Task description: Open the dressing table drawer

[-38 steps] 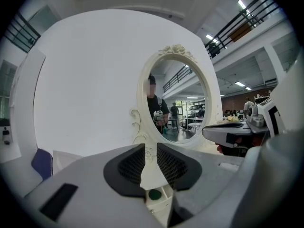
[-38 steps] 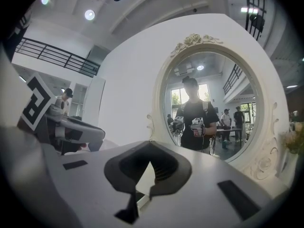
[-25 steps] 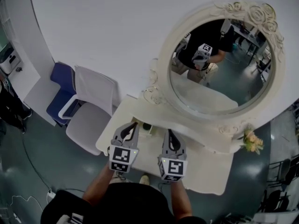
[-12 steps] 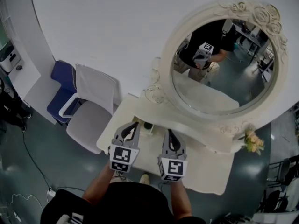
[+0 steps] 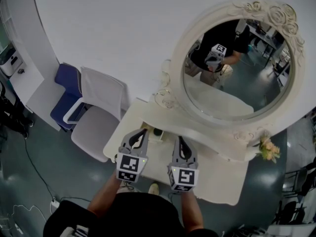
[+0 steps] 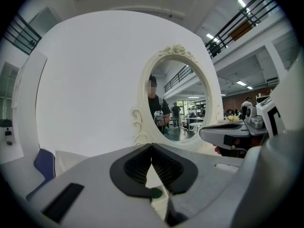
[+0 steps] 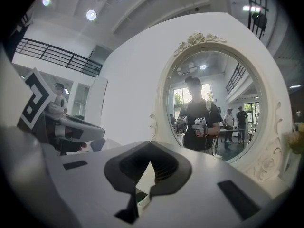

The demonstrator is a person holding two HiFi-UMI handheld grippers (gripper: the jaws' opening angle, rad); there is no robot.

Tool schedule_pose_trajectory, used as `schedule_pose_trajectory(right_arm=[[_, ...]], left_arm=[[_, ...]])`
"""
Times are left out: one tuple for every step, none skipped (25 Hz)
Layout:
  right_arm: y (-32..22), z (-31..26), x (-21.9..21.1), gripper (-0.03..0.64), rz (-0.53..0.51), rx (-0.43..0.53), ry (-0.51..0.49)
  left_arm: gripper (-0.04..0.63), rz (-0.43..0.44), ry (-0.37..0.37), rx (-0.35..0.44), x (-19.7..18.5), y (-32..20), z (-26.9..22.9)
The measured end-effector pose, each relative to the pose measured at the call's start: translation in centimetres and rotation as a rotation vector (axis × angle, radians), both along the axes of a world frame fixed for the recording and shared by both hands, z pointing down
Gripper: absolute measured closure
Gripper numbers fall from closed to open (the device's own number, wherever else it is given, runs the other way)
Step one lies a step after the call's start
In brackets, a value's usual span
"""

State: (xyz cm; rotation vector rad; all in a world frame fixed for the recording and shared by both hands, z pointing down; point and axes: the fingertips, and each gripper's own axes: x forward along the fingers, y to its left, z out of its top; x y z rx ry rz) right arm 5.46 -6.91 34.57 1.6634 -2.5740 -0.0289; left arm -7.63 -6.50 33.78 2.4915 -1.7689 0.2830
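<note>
The white dressing table [image 5: 222, 179] stands against the wall under its oval, carved-frame mirror [image 5: 237, 68]. Its drawer shows in no view; the tabletop and my body hide the table's front. Both grippers hover side by side over the left part of the tabletop, pointing toward the mirror. My left gripper [image 5: 142, 131] is shut with nothing between its pads [image 6: 151, 146]. My right gripper [image 5: 178, 139] is also shut and empty, its tips meeting [image 7: 151, 145]. A small white box with a green thing in it [image 5: 157, 132] sits on the table just ahead of the left gripper.
A white chair [image 5: 96, 112] and a blue chair [image 5: 66, 95] stand left of the table. Pale flowers [image 5: 268, 149] sit at the table's right end. The mirror reflects a person holding the grippers [image 7: 199, 120]. Dark floor surrounds the table.
</note>
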Motion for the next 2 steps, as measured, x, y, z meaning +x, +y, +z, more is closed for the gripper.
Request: schedule_pose_trajectory(right_arm=[[0.02,0.02,0.00,0.618,0.000,0.000,0.000],[0.04,0.04,0.00,0.618,0.001,-0.001,0.000]], left_arm=[[0.592,0.000,-0.001,0.001,0.00,0.03,-0.01],[0.592,0.001,-0.001,0.002,-0.01,0.05,-0.02]])
